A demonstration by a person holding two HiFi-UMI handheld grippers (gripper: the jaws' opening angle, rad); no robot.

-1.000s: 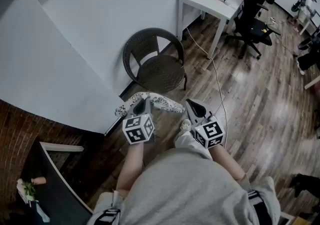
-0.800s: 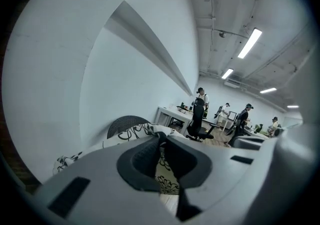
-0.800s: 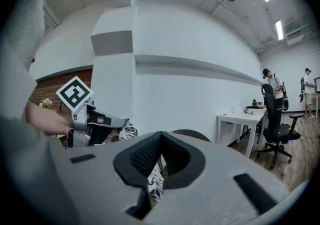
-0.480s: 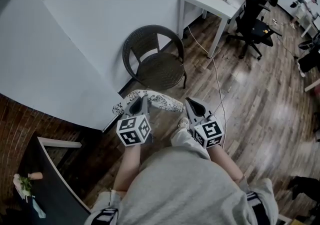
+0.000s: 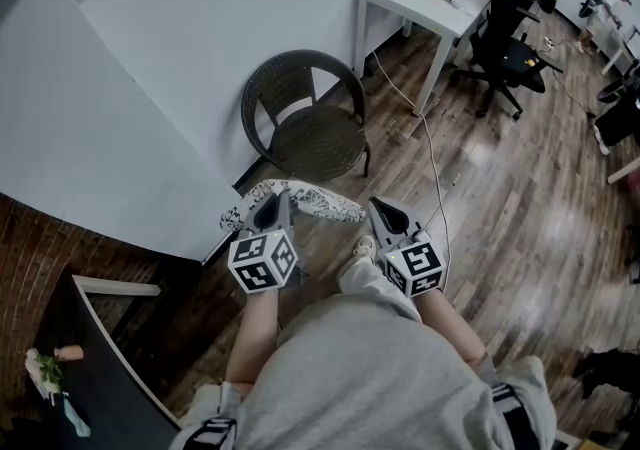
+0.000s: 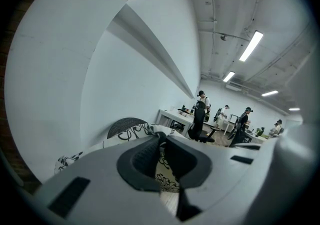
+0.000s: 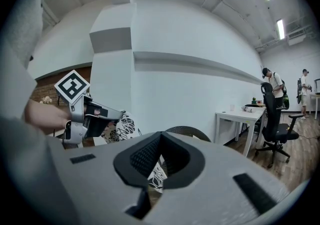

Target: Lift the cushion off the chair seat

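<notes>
Leftmost, the left gripper [image 5: 279, 204] has its jaws closed on one edge of the cushion [image 5: 322, 203]. In the left gripper view the pads meet at their tips, with patterned fabric [image 6: 131, 132] pinched between them.

The cushion is white with a dark flower print. It hangs in the air, stretched between the two grippers just ahead of the person's legs. It is clear of the chair [image 5: 318, 143], whose woven seat stands beyond it against the wall.

The right gripper [image 5: 376, 208] has its jaws shut on the cushion's other end. In the right gripper view, fabric [image 7: 154, 175] shows in the gap behind its meeting tips.

Further right, a white desk [image 5: 420, 0] stands by the wall, with a black office chair [image 5: 505, 43] beside it.
</notes>
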